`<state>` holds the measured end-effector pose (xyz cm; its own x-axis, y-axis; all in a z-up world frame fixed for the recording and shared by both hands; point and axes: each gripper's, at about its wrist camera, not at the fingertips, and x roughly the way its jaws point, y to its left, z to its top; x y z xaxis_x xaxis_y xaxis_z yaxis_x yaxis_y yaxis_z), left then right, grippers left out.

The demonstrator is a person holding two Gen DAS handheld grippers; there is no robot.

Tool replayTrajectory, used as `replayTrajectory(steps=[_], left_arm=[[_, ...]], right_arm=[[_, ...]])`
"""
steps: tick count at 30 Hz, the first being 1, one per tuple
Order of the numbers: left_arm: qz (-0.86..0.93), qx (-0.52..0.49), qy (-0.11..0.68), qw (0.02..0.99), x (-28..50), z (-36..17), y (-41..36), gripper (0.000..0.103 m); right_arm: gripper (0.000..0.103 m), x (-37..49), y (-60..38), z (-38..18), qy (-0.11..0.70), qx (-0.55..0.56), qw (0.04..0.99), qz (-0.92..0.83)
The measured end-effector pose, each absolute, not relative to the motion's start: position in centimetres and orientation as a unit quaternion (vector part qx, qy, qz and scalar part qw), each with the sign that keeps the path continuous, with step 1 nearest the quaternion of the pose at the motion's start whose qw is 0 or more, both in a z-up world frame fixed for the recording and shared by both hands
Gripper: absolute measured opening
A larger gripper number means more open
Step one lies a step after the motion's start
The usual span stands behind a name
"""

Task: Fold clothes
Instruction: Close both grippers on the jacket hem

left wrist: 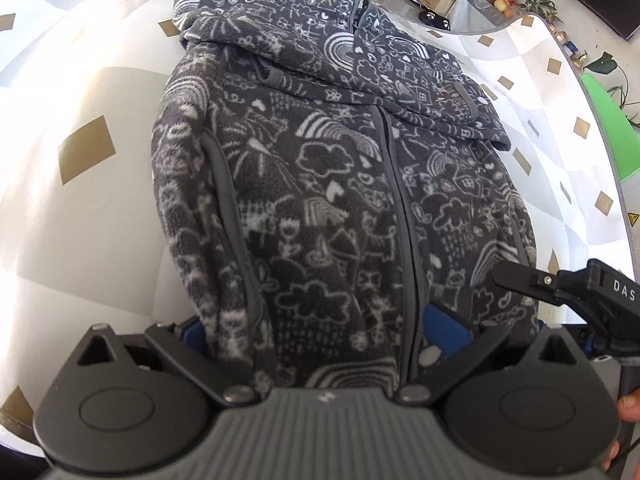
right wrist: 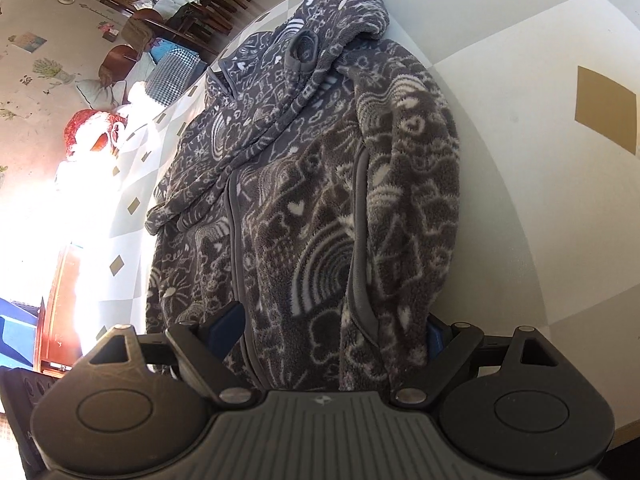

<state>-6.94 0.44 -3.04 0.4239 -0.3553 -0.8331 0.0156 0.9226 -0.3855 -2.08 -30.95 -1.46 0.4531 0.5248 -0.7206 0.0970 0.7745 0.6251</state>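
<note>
My left tongs [left wrist: 316, 328] and right tongs [right wrist: 332, 328] both gape wide over the hoodie's [left wrist: 340, 184] hem, low in each frame.

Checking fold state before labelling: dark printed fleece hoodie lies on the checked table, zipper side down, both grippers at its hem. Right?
Not quite. The hoodie lies zipper side up: the left wrist view shows the zipper running up its front. It does lie on the checked table, both grippers at its hem.
</note>
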Motion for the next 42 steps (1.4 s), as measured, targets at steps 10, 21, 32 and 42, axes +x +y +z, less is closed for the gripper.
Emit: replayTrajectory(steps=[10, 21, 32, 42], left_arm=[[-0.141, -0.170, 0.515, 0.828, -6.3, -3.1, -0.5, 0.103], [-0.131, -0.207, 0.511, 0.824, -6.4, -3.3, 0.7, 0.103], [-0.169, -0.188, 0.512, 0.821, -6.6, -3.6, -0.6, 0.103], [-0.161, -0.167, 0.505, 0.832, -7.1, -3.4, -0.6, 0.090]], right_arm=[[0.087, -2.1, -30.4, -1.3, 0.501, 0.298, 0.800, 0.141], [0.081, -2.4, -31.1, -1.2, 0.511, 0.288, 0.802, 0.109], [0.081, -2.6, -27.7, -1.8, 0.535, 0.225, 0.797, 0.166], [0.064, -2.8, -28.2, -2.0, 0.533, 0.244, 0.796, 0.150]])
